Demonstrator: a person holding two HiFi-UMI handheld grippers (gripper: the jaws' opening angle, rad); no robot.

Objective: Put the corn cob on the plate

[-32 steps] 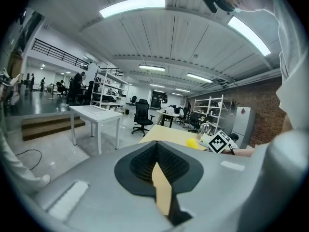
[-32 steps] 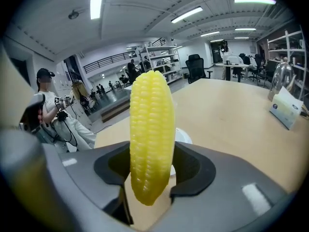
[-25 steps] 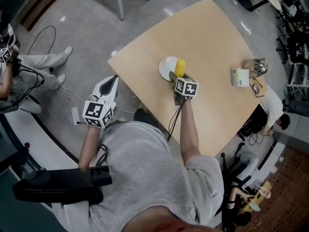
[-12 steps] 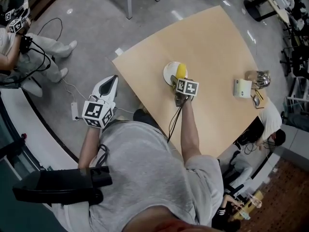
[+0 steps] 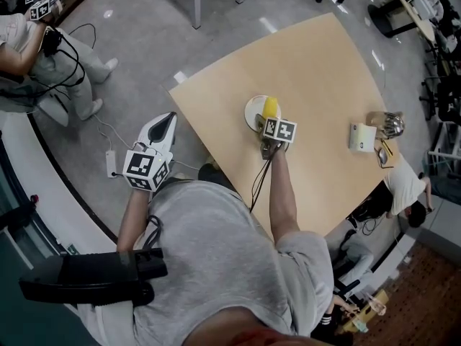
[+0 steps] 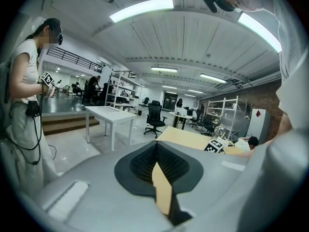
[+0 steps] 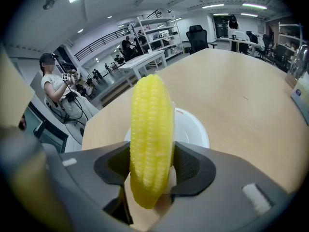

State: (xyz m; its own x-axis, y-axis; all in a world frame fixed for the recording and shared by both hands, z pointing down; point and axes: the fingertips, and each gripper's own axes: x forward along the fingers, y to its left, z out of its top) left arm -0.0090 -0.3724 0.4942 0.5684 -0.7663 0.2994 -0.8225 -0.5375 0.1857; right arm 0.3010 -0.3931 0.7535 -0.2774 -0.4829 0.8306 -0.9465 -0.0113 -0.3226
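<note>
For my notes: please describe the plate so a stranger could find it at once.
Find the tan table. On it sits the plate, just beyond the right claw holding the corn cob. It is the only round white thing there.

**Corn cob gripped over the plate's near rim**

The corn cob (image 7: 150, 134) is bright yellow, with plump, even rows of kernels. It stands nearly upright, its lower end pinched between the jaws of the right claw (image 7: 150, 168). The plate (image 7: 193, 127) is small, round and white. It lies flat on the pale wood worktop (image 5: 324, 85), toward the worktop's 9 o'clock side in the head view. The cob crosses the plate's 6 o'clock rim. Whether the two touch cannot be told.
</note>
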